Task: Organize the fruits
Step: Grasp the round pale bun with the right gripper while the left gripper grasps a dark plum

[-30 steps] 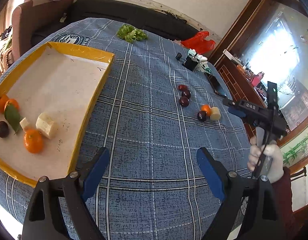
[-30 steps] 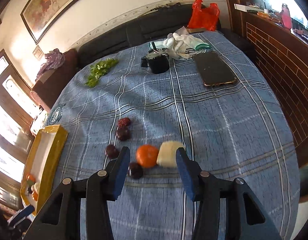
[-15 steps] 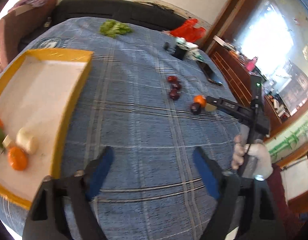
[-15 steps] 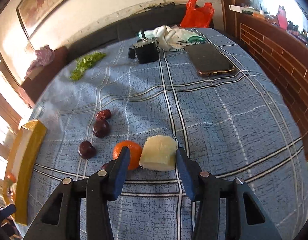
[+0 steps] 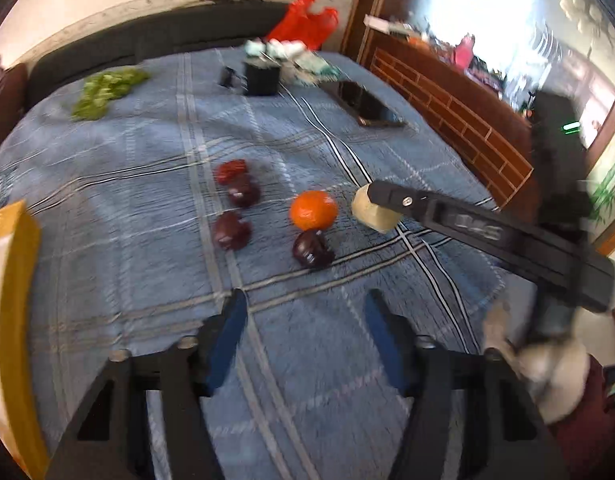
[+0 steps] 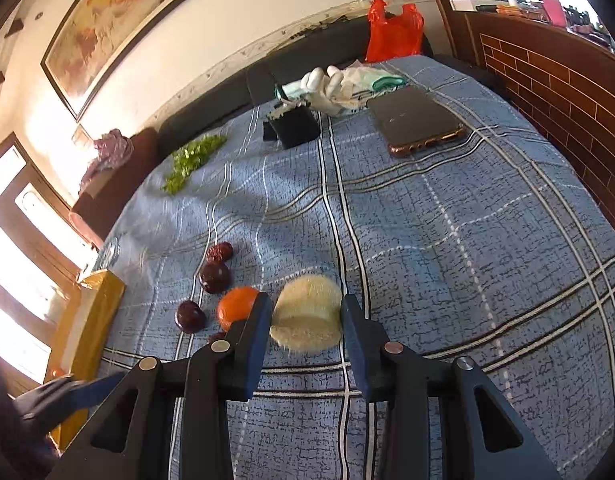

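Orange (image 6: 238, 305) hard beside the banana chunk (image 6: 307, 314) — dark plums (image 6: 214, 277) just behind.

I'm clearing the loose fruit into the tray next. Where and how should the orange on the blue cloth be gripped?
Grip the orange across its round middle, coming from above and the near side. A dark plum touches its near edge, and the right gripper flanks the banana chunk just to its right, so set the fingers left and right, clear of both.

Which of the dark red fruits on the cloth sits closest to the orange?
The dark plum just in front of the orange, nearly touching it. The other three lie in a line farther left.
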`<state>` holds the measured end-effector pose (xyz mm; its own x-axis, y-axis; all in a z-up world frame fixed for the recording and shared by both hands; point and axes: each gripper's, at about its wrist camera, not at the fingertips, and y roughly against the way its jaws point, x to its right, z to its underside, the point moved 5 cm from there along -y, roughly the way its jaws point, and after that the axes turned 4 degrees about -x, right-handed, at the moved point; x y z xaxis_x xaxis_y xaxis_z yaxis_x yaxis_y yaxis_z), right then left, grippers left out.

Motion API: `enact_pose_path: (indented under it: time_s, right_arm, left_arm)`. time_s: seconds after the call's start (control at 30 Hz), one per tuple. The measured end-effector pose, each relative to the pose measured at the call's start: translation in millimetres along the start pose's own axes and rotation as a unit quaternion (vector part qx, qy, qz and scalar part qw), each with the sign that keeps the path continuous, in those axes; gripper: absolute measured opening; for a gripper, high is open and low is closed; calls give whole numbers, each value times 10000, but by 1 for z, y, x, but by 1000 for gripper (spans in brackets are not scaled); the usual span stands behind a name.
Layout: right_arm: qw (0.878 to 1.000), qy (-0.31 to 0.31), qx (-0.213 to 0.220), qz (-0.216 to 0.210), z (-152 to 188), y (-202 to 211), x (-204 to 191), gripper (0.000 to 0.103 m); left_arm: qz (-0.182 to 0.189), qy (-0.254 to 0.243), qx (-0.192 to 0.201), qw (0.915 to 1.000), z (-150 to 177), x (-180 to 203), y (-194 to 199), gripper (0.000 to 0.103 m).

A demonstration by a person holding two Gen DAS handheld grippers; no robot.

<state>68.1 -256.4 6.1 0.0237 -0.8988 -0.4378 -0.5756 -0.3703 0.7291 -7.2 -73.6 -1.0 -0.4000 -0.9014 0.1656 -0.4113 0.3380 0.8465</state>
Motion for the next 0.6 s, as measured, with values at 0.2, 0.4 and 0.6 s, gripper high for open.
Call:
enact_pose_path:
  time_s: [0.2,0.4,0.6]
  right_arm:
    - [9997,-145,126,-165,-5,7,2,31]
    - [9990,-276,-226,-280,0,-7,4,32]
    - [9985,-240,-393,-288,3,-14,2,45]
  left_arm:
    - [-271,-342,-76,9990,-17,12,-34,45]
    - [-358,-361,-59,9987,-25,13,-51,39]
    - [-226,-171,101,9995,-19,6,-35,28]
